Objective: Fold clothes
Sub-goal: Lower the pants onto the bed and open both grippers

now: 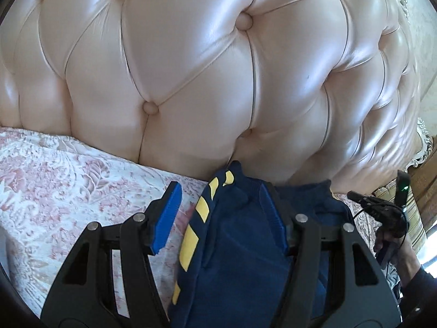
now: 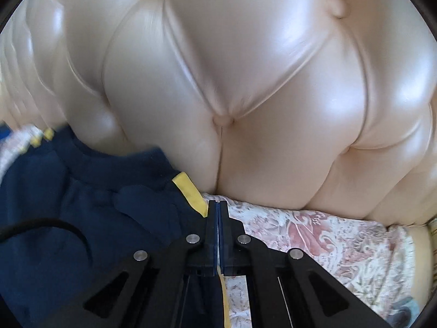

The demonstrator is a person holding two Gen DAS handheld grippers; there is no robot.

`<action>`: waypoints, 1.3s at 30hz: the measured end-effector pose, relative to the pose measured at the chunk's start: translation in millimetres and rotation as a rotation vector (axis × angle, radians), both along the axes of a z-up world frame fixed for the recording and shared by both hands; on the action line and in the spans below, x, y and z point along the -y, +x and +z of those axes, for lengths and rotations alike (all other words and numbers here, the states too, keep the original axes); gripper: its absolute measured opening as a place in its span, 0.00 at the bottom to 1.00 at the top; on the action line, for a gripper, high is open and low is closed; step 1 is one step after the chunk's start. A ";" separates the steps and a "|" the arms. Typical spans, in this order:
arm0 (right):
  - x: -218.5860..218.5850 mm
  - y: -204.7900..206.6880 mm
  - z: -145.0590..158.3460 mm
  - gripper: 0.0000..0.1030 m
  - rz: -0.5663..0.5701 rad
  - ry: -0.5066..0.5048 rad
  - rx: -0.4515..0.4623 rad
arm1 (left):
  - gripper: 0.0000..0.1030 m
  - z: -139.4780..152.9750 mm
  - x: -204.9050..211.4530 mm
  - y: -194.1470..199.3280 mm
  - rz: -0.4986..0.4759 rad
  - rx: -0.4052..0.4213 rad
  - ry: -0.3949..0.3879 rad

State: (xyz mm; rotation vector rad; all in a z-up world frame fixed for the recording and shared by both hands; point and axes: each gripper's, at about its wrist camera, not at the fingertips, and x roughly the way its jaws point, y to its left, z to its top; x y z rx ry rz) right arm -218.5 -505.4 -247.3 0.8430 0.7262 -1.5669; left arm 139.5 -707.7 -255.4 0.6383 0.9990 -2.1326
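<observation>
Right gripper (image 2: 218, 210) is pinched tight on the navy garment's (image 2: 82, 191) yellow-striped edge; left gripper (image 1: 221, 207) is spread over it on the bed (image 1: 68, 169). Clamp at 12 o'clock before pulling taut.

We see the garment (image 1: 235, 246) lying on the bedspread (image 1: 68, 180), its far edge up against the headboard (image 1: 191, 68) behind it. Our left gripper (image 1: 221, 218) straddles its left part, one finger on each side. Our right gripper (image 2: 217, 213) sits at its right edge, bedspread to the right.
</observation>
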 end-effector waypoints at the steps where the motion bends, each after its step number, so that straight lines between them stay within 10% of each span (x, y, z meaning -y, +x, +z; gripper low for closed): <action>1: -1.6 -1.0 1.5 0.06 -0.003 -0.003 0.010 | 0.61 -2.2 0.7 -0.9 0.006 -0.003 0.007; 3: -4.8 -3.0 4.5 0.37 -0.010 -0.009 0.029 | 0.61 -5.3 -1.5 0.0 0.013 -0.005 0.017; 4: -6.4 -4.0 6.0 0.77 -0.013 -0.012 0.038 | 0.61 -5.3 -4.1 0.5 0.013 -0.003 0.017; 5: -8.0 -4.9 7.5 0.95 -0.016 -0.015 0.048 | 0.61 -5.2 -6.7 1.0 0.012 -0.002 0.018; 10: -6.2 0.0 4.9 0.91 -0.005 0.021 0.082 | 0.61 -5.3 -17.7 2.6 0.011 -0.001 0.017; 14: -0.1 3.4 -9.6 0.62 0.049 0.100 0.038 | 0.61 -1.5 -20.1 4.0 0.006 -0.007 0.011; 16: -0.5 8.0 -10.4 0.30 0.058 0.095 0.041 | 0.61 -1.2 -20.8 3.8 0.004 -0.009 0.008; 19: -2.0 12.3 -6.4 0.21 0.043 0.074 0.058 | 0.61 -2.5 -21.3 3.4 0.002 -0.008 0.004; 26: -9.5 10.1 -2.5 0.30 -0.041 0.072 0.091 | 0.61 15.2 -43.9 20.9 -0.009 -0.007 -0.021; 29: -21.0 9.4 17.8 0.80 -0.127 0.024 0.034 | 0.61 28.4 -60.6 32.2 -0.020 -0.009 -0.039; 39: -129.0 31.9 163.7 0.80 -0.192 -0.277 -0.124 | 0.61 108.0 -171.1 106.3 -0.037 -0.053 -0.160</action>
